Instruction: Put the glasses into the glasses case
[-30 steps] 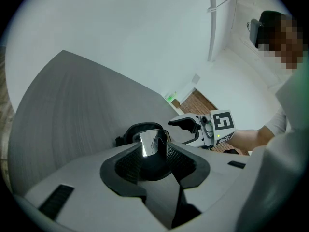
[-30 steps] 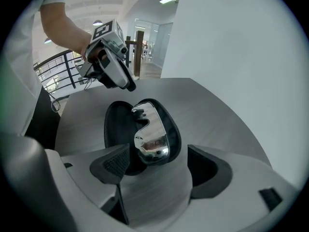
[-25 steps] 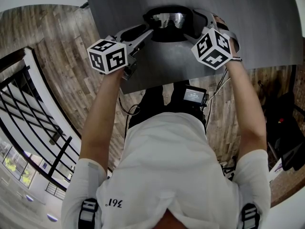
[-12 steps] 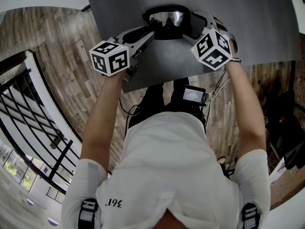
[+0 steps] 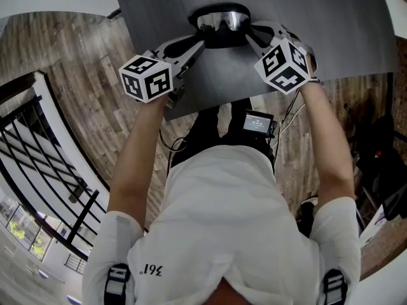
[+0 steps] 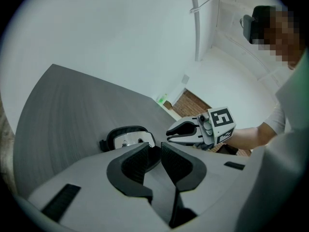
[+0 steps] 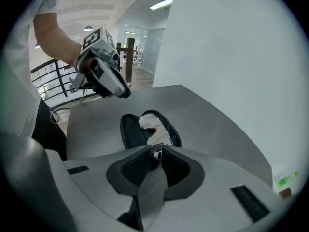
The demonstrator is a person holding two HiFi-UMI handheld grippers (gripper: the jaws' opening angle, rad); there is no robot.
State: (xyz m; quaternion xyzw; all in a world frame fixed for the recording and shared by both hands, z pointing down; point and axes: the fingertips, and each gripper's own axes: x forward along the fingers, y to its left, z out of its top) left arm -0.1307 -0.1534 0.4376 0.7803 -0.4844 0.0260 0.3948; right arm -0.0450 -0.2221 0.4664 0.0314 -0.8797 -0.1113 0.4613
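The black glasses case (image 5: 224, 40) lies open on the grey table (image 5: 331, 30), with the mirror-lensed glasses (image 5: 220, 21) in it. My right gripper (image 5: 252, 35) is at the case's right end. Its jaws are closing, and in the right gripper view the pads (image 7: 170, 162) pinch the shiny end piece of the glasses (image 7: 153, 123) over the case (image 7: 129, 132). My left gripper (image 5: 201, 41) is at the case's left end with its jaws almost together. In the left gripper view the case (image 6: 126, 137) lies just past the fingertips (image 6: 140, 154), and nothing shows pinched between them.
The table's near edge (image 5: 210, 107) runs just below both grippers, and wooden floor (image 5: 82, 88) lies beyond it on the left. A railing (image 5: 38, 151) stands at the far left. A small screen device (image 5: 257, 123) hangs at the person's waist.
The right gripper's jaws stood wide around the case's right end and have now drawn together on the glasses. Both grippers have shifted slightly up the picture.
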